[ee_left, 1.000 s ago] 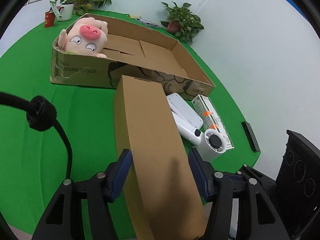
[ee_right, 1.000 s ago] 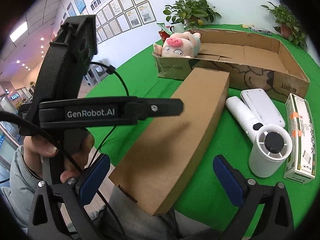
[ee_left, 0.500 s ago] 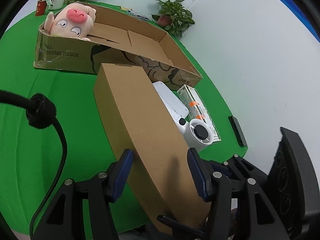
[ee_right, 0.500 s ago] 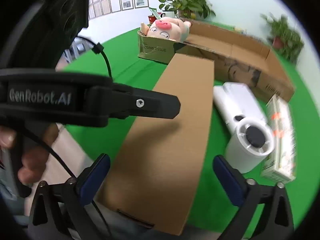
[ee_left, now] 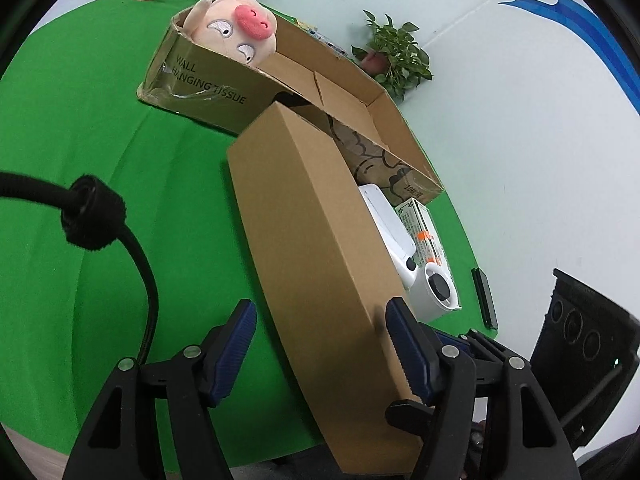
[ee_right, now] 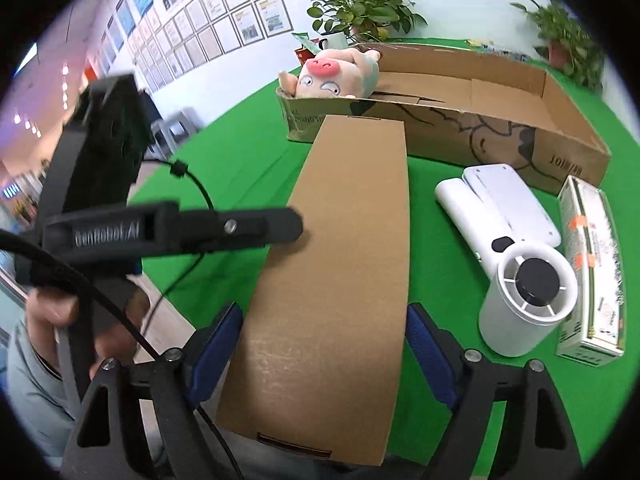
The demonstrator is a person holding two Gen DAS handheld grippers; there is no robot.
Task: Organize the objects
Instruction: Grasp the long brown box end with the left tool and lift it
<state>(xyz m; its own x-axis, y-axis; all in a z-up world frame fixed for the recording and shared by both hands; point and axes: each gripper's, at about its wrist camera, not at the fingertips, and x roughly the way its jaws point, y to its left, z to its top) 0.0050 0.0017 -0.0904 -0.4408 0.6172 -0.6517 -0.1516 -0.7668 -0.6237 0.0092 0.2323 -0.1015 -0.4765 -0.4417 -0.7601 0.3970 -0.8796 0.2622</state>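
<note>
The right tool [ee_right: 324, 344] straddles the near end of the long brown carton [ee_right: 340, 248], its blue pads [ee_right: 214, 346] at either side face; whether they truly press the cardboard is hard to judge through the fisheye, but it reads as a grip on the carton. The left tool [ee_left: 322, 350] spans the same carton from the other side, its right pad at the edge, its left pad standing clear, so it looks released. The carton's near end juts past the edge of the green table [ee_right: 240, 160] and its far end points at the open tissue box [ee_right: 520, 92], where the plush pig [ee_right: 332, 74] already lies. To do this well, lift the far end over the box wall, keep the carton level, and avoid sweeping the white handheld fan [ee_right: 516, 264] and the printed packet [ee_right: 596, 264] just beside it.
</note>
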